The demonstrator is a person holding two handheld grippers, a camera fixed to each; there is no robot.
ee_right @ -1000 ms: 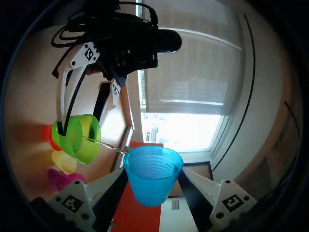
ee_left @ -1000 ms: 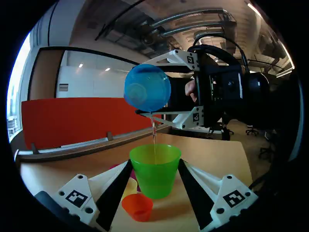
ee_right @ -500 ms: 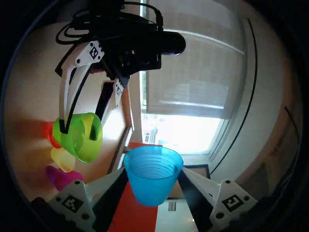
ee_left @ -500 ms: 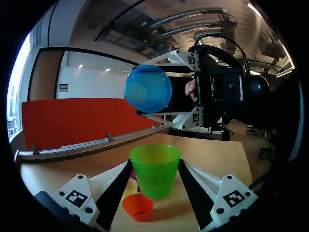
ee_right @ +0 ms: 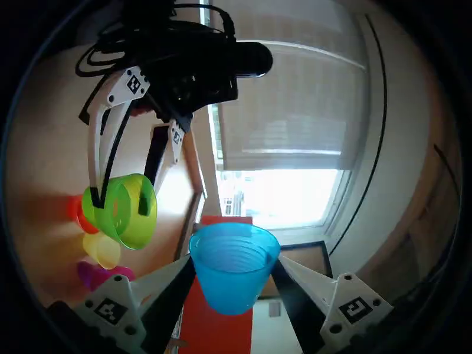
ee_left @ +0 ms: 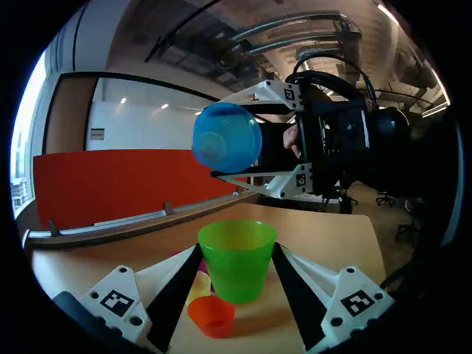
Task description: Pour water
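L tongs (ee_left: 237, 252): narrow, both fingers pressed on the sides of the green cup (ee_left: 237, 271). Cup upright, mouth up. Can't tell if its base sits on the worktop (ee_left: 330, 236) or hangs just above it. Water lvl inside: can't tell.

R tongs (ee_right: 233, 264): clamped on the blue cup (ee_right: 234, 283), one finger each side, grip just below the rim.

Left gripper view: blue cup is above the green cup, apart from it and a bit to the left. It's tipped onto its side, base toward this cam, mouth toward the R gripper body. A hand (ee_left: 290, 137) holds that gripper behind the cup. Black cable (ee_left: 330, 62) loops over the top.

Right gripper view: looks into the blue cup's mouth, ribbed inner wall visible. Green cup sits up-left of it, L fingers either side.

Other cups on the worktop near the green cup:
- orange cup (ee_left: 210, 315): just in front of green, mouth up
- yellow cup (ee_left: 199, 286): beside orange, partly behind the L finger
- pink cup (ee_right: 100, 274): next to yellow

Bkgd: red partition panel (ee_left: 118, 183) along the worktop's far edge, ceiling pipes (ee_left: 289, 26), window (ee_right: 277, 197) w/ blind (ee_right: 295, 112) part-way down.
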